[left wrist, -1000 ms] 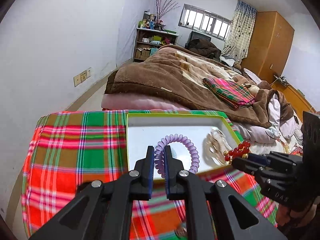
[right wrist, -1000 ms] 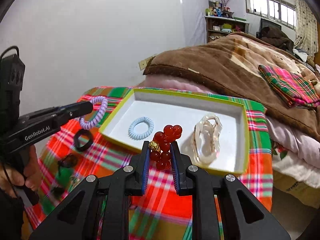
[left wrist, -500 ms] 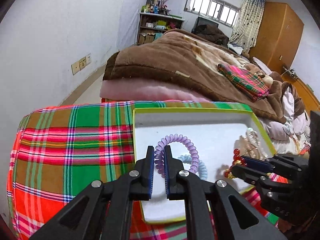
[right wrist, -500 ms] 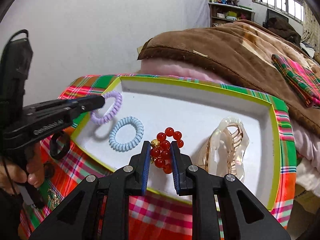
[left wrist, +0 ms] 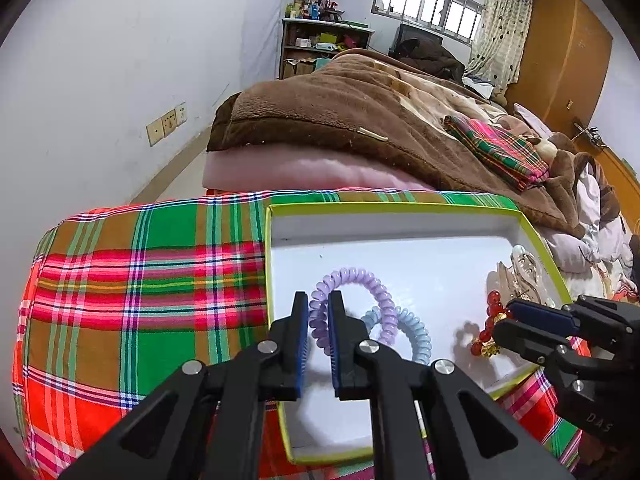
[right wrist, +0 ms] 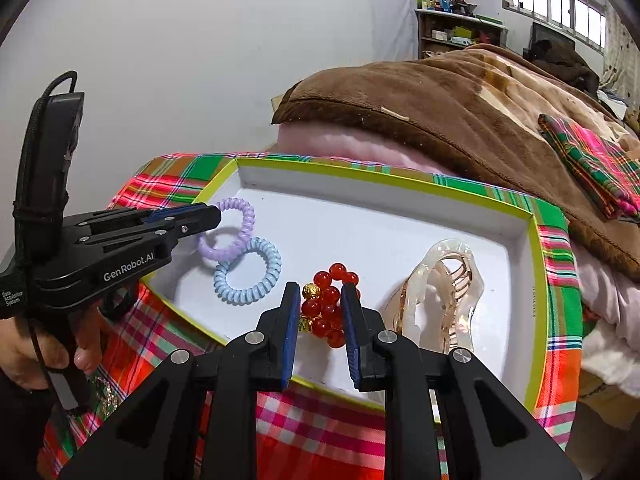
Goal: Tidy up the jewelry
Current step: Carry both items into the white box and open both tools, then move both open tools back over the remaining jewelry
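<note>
A white tray (left wrist: pixel 392 208) with a lime rim (right wrist: pixel 380 178) lies on the plaid cloth. My left gripper (left wrist: pixel 318 304) is shut on a purple spiral hair tie (left wrist: pixel 360 276), held low over the tray's left part and overlapping a blue spiral hair tie (left wrist: pixel 416 328) on the tray floor. From the right wrist view the left gripper (right wrist: pixel 212 214) reaches in from the left with the purple tie (right wrist: pixel 244 216) above the blue one (right wrist: pixel 248 272). My right gripper (right wrist: pixel 320 296) grips a red bead bracelet (right wrist: pixel 328 304) just above the tray; its jaws are opening. A clear hair claw (right wrist: pixel 444 292) lies to its right.
The plaid cloth (left wrist: pixel 140 300) covers a low surface that drops off at the left and front. A bed with a brown blanket (left wrist: pixel 360 120) stands right behind the tray. Gold jewelry (right wrist: pixel 106 396) lies on the cloth under a person's hand (right wrist: pixel 24 352).
Both grippers came forward and down over the tray. The purple tie now hangs low over the blue tie, and the red bracelet sits close above the tray floor.
</note>
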### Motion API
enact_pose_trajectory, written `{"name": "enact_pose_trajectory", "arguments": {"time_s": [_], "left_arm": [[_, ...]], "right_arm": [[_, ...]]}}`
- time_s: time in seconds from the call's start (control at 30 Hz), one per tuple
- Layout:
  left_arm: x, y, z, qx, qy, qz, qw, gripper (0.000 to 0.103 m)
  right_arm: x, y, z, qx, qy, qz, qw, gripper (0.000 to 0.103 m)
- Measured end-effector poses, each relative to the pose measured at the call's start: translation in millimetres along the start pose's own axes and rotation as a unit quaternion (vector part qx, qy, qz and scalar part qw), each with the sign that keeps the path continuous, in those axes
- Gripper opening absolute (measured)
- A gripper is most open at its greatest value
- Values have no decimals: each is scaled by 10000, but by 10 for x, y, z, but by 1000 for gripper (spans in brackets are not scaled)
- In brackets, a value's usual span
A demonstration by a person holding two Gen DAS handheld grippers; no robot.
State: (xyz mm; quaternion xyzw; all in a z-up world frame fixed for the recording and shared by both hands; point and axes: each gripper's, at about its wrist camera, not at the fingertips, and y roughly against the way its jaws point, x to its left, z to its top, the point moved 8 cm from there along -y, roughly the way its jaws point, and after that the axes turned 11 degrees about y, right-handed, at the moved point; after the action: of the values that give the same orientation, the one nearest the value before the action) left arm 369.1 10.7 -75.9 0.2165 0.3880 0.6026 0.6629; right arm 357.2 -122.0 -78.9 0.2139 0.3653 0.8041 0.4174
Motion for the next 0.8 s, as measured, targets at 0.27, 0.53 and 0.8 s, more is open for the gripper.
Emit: {"name": "enact_pose_trajectory", "arguments": {"time_s": [0.27,0.53,0.8], "left_arm": [[36,158,-23,-47,155,-20,9999,26],[36,546,-154,-192,236,-79,9995,27],[9,1050,-465,-352,255,-151,9989,27]], "right_arm": [[31,191,-15,-154,-33,-10,9999,31],[174,568,-92,-394,12,-40,9992,31],[365,1075,-308,-685,12,-66,9976,31]]}}
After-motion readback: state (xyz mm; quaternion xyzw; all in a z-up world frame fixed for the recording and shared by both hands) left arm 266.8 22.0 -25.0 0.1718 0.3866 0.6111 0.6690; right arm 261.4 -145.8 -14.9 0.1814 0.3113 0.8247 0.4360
